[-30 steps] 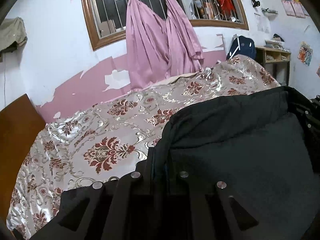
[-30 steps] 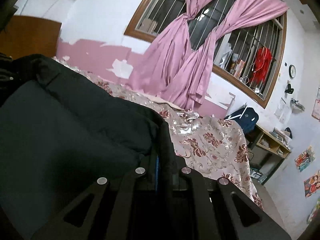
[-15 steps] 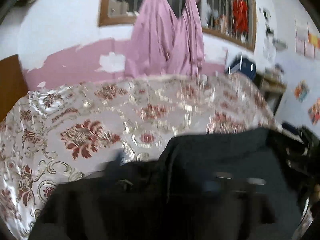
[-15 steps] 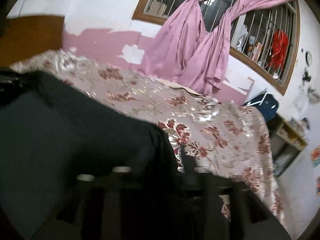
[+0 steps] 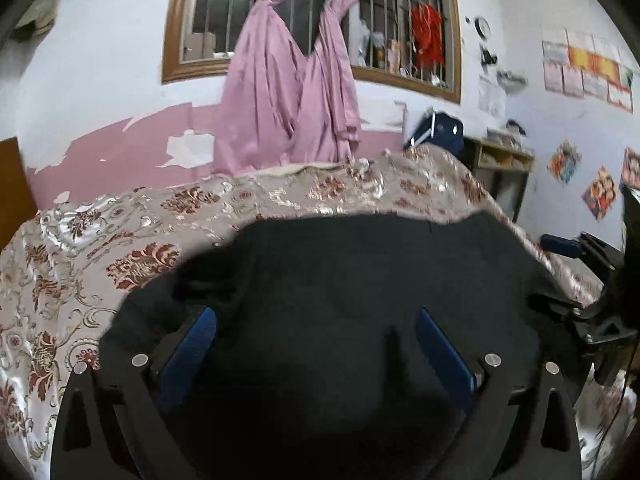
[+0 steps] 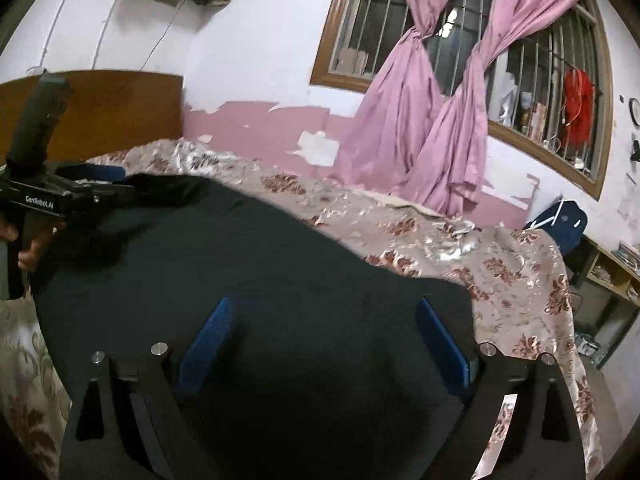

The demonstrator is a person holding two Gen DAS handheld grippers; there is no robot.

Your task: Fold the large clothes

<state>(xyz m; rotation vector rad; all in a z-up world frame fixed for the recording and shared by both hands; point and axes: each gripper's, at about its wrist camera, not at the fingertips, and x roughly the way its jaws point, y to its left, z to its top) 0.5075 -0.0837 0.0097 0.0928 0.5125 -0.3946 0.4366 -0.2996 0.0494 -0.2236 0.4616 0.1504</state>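
Left wrist: left tool (image 5: 316,320), right tool (image 6: 324,312) just sprang apart, released; black garment (image 5: 340,264) dropped onto bedspread (image 5: 120,236).

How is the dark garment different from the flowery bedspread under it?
The dark garment is plain and matte; the bedspread is shiny, pale, with red floral patterns. The garment covers only part of the bed; the bedspread spreads past it on every visible side. The garment lies on top, the bedspread beneath. Both are fabric, lying fairly flat.

Both wrist cameras look forward and slightly down, close over the dark garment (image 5: 360,280) on the bed (image 5: 100,248). The 2 views share the barred window (image 6: 500,52) and pink curtains (image 5: 288,92).
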